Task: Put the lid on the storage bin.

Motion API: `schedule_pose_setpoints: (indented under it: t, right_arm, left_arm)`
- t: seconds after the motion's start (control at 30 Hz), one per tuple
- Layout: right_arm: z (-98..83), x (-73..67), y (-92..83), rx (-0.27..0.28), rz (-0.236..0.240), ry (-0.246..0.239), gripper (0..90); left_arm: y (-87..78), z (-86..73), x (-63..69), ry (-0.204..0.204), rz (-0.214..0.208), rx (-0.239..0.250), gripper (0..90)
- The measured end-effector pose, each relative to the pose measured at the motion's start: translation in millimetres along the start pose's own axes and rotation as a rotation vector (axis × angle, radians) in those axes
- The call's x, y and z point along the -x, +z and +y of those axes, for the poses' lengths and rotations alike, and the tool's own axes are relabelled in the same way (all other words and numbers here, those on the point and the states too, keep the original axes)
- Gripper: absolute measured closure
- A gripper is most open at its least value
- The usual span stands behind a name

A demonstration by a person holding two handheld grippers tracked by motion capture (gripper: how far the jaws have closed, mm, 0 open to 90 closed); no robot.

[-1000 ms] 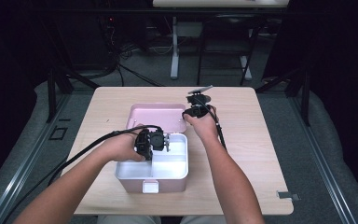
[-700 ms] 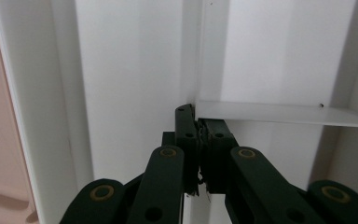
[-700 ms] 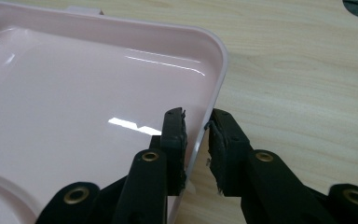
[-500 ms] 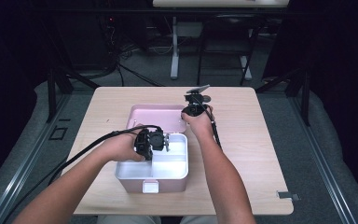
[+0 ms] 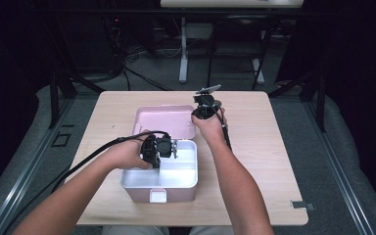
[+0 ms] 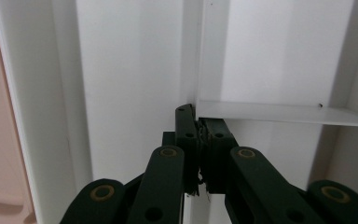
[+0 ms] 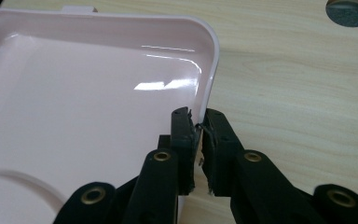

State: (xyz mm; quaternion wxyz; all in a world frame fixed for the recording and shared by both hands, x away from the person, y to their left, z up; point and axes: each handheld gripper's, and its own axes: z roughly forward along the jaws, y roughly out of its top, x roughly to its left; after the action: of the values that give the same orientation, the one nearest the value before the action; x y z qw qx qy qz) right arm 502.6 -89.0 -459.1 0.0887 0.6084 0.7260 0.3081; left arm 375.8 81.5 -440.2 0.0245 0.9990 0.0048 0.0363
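Two handheld grippers work on an open pink lunch box on a pale wooden table.

The table has light, fine wood grain and rounded corners. At its centre sits the rectangular box, pink outside with a smooth white compartmented interior. Its glossy pink lid, round-cornered, lies open at twelve o'clock of the box. The left gripper, matte black with brass-coloured rivets, is clenched on a thin white divider wall inside the box. The right gripper has just been closing its jaws and now pinches the lid's right rim. No writing is readable.
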Motion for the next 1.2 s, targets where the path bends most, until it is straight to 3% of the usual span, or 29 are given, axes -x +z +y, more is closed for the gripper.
schedule_pose_setpoints:
  t: [0.2, 0.33, 0.4, 0.57, 0.73, 0.93, 1.2]
  right_arm:
    - [1.5, 0.6, -25.4, 0.087, 0.066, 0.017, 85.9]
    - [-1.2, -1.5, -43.9, 0.135, 0.091, -0.004, 87.0]
    - [-4.0, -3.8, -54.4, 0.164, 0.102, -0.031, 87.4]
    - [-18.3, -15.9, -81.8, 0.246, 0.079, -0.150, 87.5]
    - [-39.6, -20.9, -103.2, 0.316, 0.093, -0.216, 87.6]
    - [-54.2, -27.9, -114.4, 0.350, 0.060, -0.296, 87.6]
    - [-53.6, -25.8, -114.2, 0.346, 0.075, -0.288, 87.6]
  left_arm:
    - [0.0, 0.1, -0.1, 0.000, 0.000, 0.000, 87.3]
    - [-0.3, 0.6, 0.0, 0.001, 0.001, -0.006, 87.3]
    - [-0.2, 0.6, 0.6, 0.002, 0.009, -0.008, 87.2]
    - [-0.3, 0.7, 1.2, 0.004, 0.011, -0.010, 87.1]
    - [-0.6, 1.2, 3.1, 0.004, 0.026, -0.016, 86.9]
    - [-0.8, 0.8, 6.5, 0.006, 0.053, -0.014, 86.3]
    - [-2.3, -8.5, 7.3, -0.077, 0.076, 0.019, 80.3]
